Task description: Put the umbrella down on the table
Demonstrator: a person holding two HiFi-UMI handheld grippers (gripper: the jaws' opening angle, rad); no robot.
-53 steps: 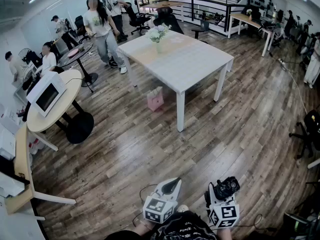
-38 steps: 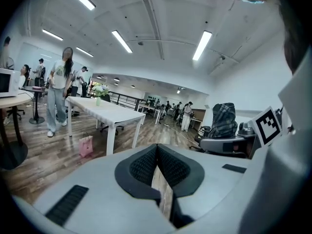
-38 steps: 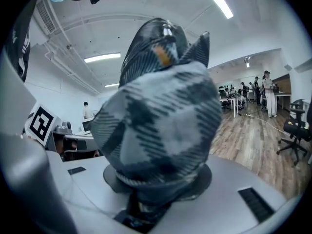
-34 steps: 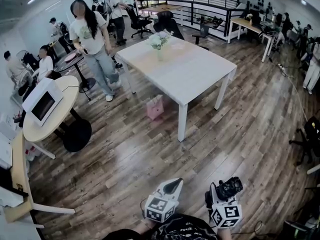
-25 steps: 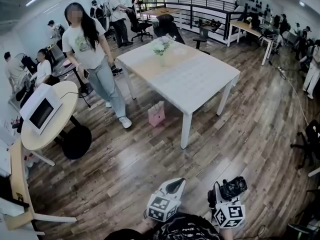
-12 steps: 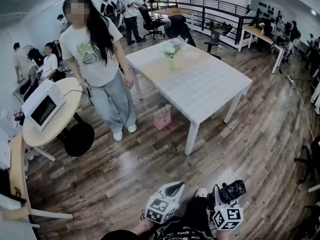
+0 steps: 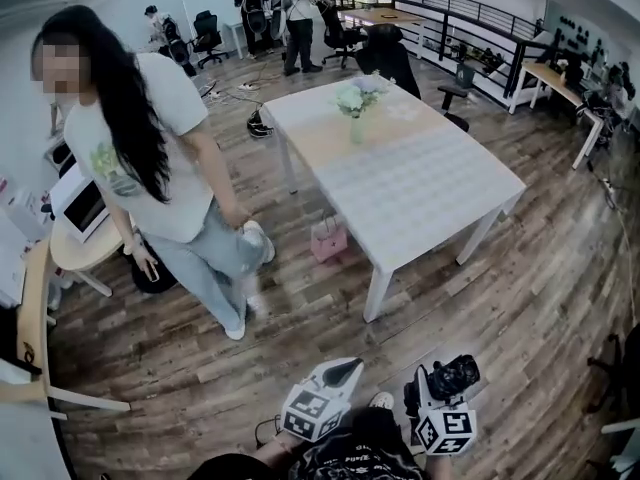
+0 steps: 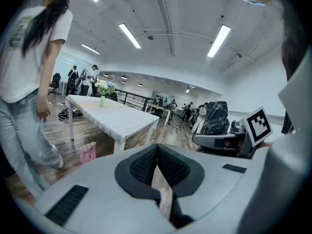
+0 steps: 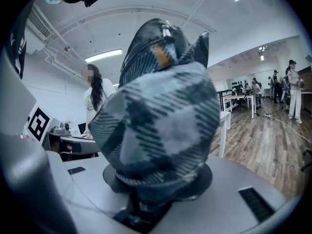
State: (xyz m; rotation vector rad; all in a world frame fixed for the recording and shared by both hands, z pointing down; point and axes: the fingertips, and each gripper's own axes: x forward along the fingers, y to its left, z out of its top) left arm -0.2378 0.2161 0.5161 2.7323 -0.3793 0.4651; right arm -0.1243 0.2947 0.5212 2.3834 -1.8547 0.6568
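Our right tool (image 7: pixel 452 376) grips the folded grey plaid umbrella (image 9: pixel 161 106); left tool (image 8: pixel 157 167) is closed, empty. We could clip that nearby person (image 7: pixel 150 178).

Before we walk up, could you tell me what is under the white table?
A pink bag on the floor at the table's edge; the tabletop hides the floor beyond.

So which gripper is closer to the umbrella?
Right. The right gripper is shut on the plaid umbrella, holding it. The left gripper is off to its side, jaws together, not touching the umbrella.
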